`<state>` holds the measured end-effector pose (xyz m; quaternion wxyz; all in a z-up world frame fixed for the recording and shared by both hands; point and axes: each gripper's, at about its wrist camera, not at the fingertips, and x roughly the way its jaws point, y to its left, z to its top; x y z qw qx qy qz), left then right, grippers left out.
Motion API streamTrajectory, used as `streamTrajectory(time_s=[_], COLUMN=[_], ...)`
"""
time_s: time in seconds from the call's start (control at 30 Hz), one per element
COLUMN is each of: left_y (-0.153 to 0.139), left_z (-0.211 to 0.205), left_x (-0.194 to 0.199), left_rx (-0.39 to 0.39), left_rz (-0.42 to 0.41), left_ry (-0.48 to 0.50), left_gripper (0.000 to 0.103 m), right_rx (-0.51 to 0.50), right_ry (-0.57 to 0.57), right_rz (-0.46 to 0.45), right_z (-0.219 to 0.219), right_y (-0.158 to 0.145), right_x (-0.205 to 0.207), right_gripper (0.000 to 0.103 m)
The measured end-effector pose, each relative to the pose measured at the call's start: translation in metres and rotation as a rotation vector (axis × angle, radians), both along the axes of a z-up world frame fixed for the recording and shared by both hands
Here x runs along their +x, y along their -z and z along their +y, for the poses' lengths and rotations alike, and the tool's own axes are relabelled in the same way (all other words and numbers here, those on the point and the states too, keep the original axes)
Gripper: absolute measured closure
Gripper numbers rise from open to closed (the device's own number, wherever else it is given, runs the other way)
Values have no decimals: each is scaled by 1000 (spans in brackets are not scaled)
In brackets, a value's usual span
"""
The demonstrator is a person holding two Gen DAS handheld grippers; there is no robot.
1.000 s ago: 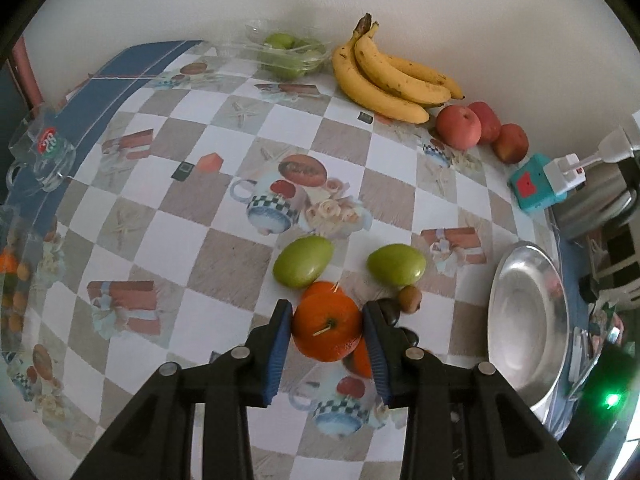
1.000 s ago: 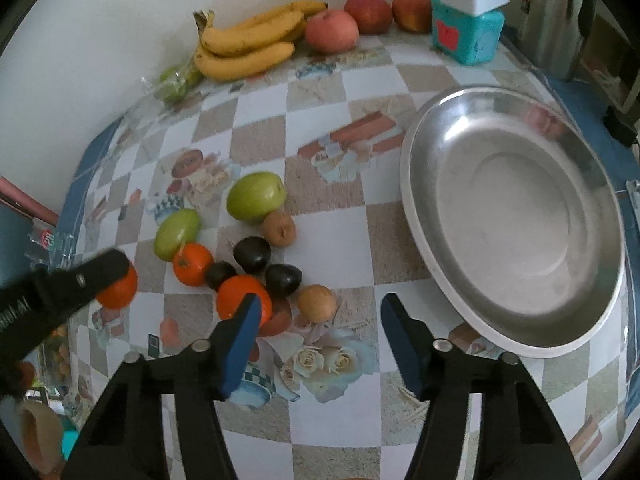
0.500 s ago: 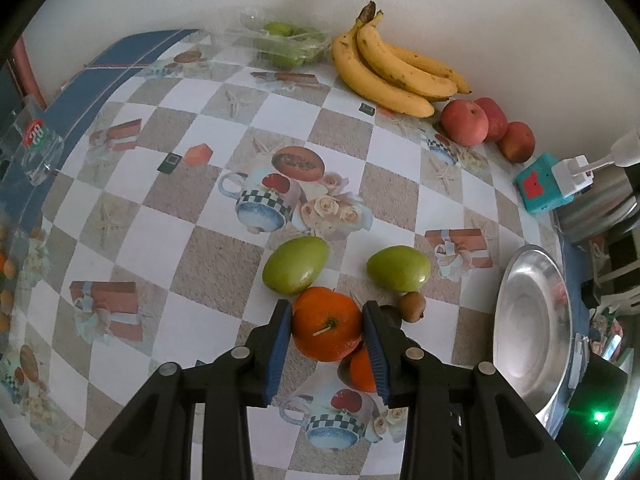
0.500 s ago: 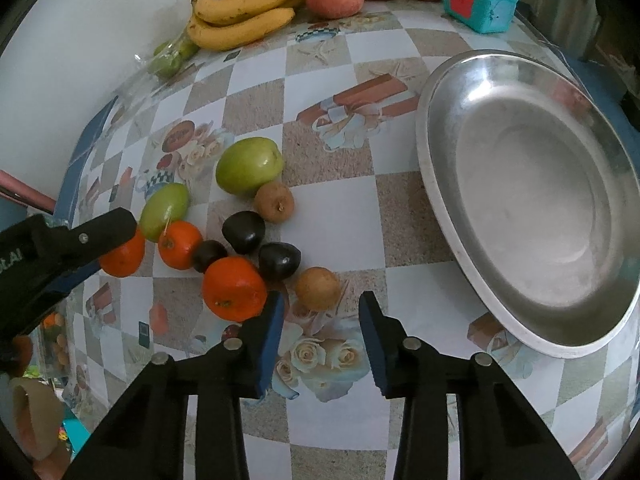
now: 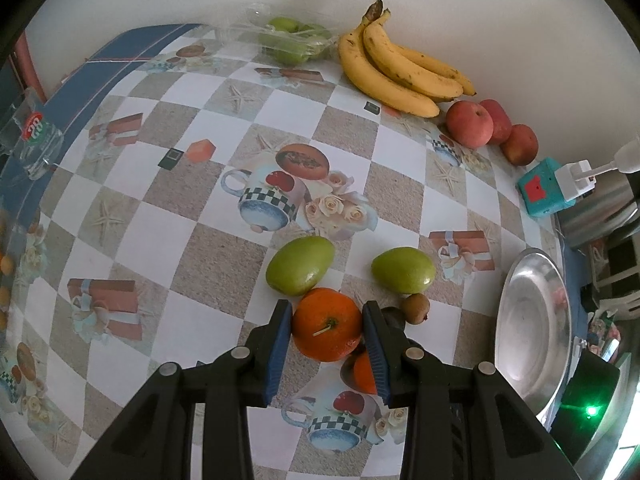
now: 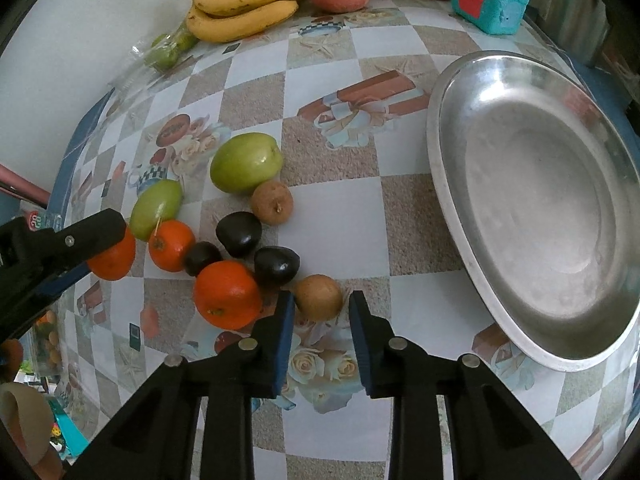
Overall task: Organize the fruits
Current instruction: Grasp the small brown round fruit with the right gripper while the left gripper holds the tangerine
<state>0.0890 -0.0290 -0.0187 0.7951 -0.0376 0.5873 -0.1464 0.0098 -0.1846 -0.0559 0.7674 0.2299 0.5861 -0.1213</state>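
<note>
Orange peel fills your left gripper (image 5: 326, 326): the blue pads are pressed to both flanks of an orange (image 5: 327, 325), held above the cluster of fruit in the middle of the checked tablecloth (image 5: 200, 248). It looks firm, round and fairly heavy, with waxy skin that could roll between flat pads, so keep the hold across its widest part and stay gentle.

Your right gripper (image 6: 321, 310) has its fingers closed in on a small brown fruit (image 6: 319, 297) lying on the cloth, at the near end of the cluster and close to the steel tray (image 6: 452, 216) by the right edge. That fruit is probably light and thin-skinned; grip it at mid-height.

A second ago those right fingers stood wide apart with only cloth between them and the brown fruit lay further off; now they flank it closely. The left hold on the orange looks unchanged.
</note>
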Motion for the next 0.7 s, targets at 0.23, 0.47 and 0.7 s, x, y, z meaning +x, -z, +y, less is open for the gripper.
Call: streamTrajectory(time_s=[0.23, 0.47, 0.7], left_y=[0, -3, -8], left_z=[-1, -3, -20], left_x=[0, 2, 6], left_rx=[1, 1, -2], left_rz=[-1, -10, -29], left_ry=[0, 6, 39], left_gripper=[64, 64, 64], right_rx=[4, -11, -37], right_ry=[-9, -15, 37], right_rz=[-14, -56, -79], right_z=[1, 3, -14], right_y=[-4, -20, -32], right_x=[0, -2, -2], right_gripper=[78, 78, 78])
